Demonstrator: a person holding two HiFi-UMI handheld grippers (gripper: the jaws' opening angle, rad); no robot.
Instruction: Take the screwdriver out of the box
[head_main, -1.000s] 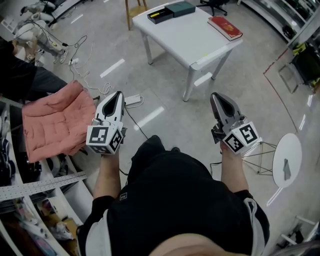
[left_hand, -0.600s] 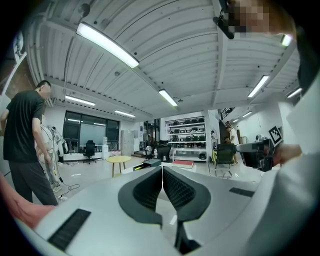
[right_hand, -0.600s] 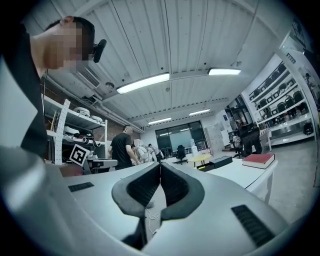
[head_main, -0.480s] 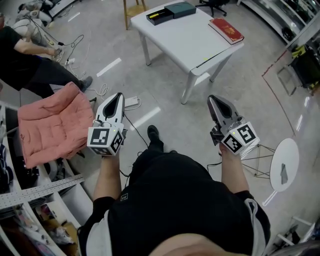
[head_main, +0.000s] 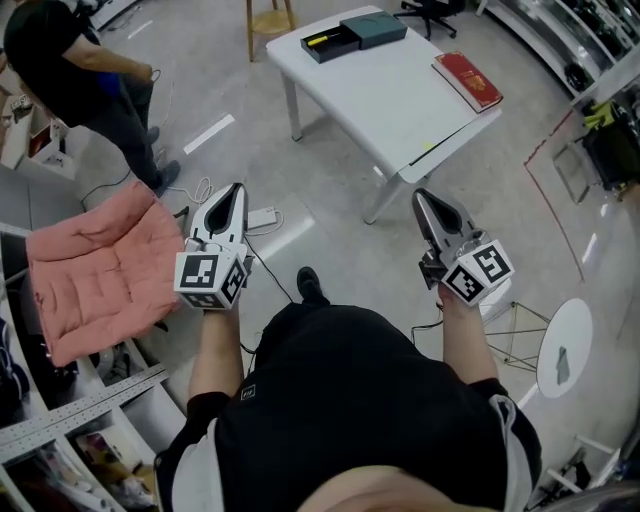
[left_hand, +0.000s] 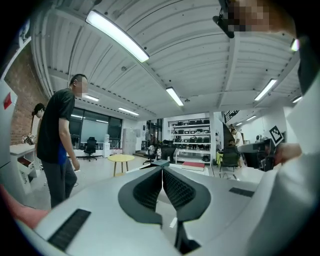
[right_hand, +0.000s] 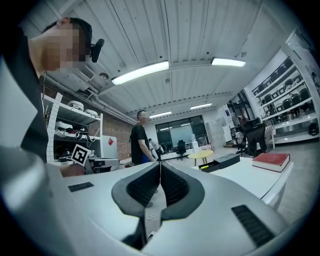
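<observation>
A dark open box (head_main: 329, 43) with a yellow-handled screwdriver (head_main: 318, 40) inside sits at the far corner of a white table (head_main: 400, 100); its dark lid (head_main: 373, 28) lies beside it. In the right gripper view the box (right_hand: 212, 165) and the lid (right_hand: 227, 160) show small on the table. My left gripper (head_main: 235, 190) is held over the floor, well short of the table, jaws shut and empty. My right gripper (head_main: 423, 198) hovers near the table's front corner, shut with nothing in it. Both point toward the table.
A red book (head_main: 468, 80) lies on the table's right side. A person in a black shirt (head_main: 85, 70) stands at the far left. A pink cushioned chair (head_main: 85, 265) is at my left, a small round white table (head_main: 563, 350) at my right, cables (head_main: 260, 215) on the floor.
I have stepped toward the table; both grippers went forward with me, still shut. The person at the left has stood up and come into view.
</observation>
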